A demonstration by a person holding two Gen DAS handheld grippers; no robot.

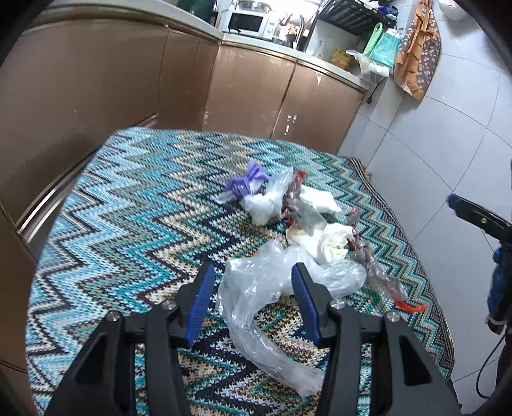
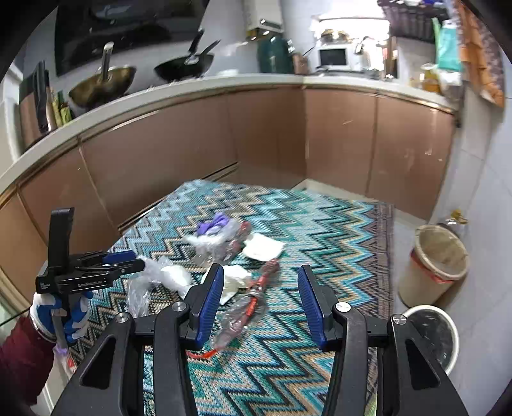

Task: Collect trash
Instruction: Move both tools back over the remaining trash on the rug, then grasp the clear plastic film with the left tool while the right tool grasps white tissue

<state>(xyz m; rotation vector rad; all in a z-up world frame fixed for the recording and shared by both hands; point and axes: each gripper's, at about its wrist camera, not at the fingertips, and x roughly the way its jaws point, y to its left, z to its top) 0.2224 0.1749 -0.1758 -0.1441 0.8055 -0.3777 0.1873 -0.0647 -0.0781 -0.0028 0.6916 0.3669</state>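
2 tongs are in play over a zigzag-patterned rug [image 1: 121, 204] on the kitchen floor, where the trash lies in a loose cluster near the rug's middle; counted from the left wrist view, it holds 1 purple glove [image 1: 243, 185], 1 large clear plastic bag [image 1: 265, 288], about 3 crumpled white tissues [image 1: 329, 244], though the heap makes the count uncertain, and 2 clear wrappers with red print [image 1: 377, 272]; 1 beige bin [image 2: 435, 262] with a liner stands on the tiles to the right of the rug, and 1 white bucket [image 2: 428, 332] sits just in front of it; 1 microwave [image 1: 248, 22] stands on the desk behind, with 2 pans [image 2: 182, 65] farther along it in the right wrist view.

Left tongs [image 1: 252, 288] point steeply down at the clear plastic bag, jaws spread, the bag's crumpled upper part lying between the blue pads without being pinched; the right wrist view shows them from the side, carried by a hand in a blue-and-white glove [image 2: 68, 315] with a dark red sleeve [image 2: 22, 358].

Right tongs [image 2: 260, 288] tilt down above the rug, jaws spread and holding nothing, with a red-printed wrapper below, just inside the left pad.
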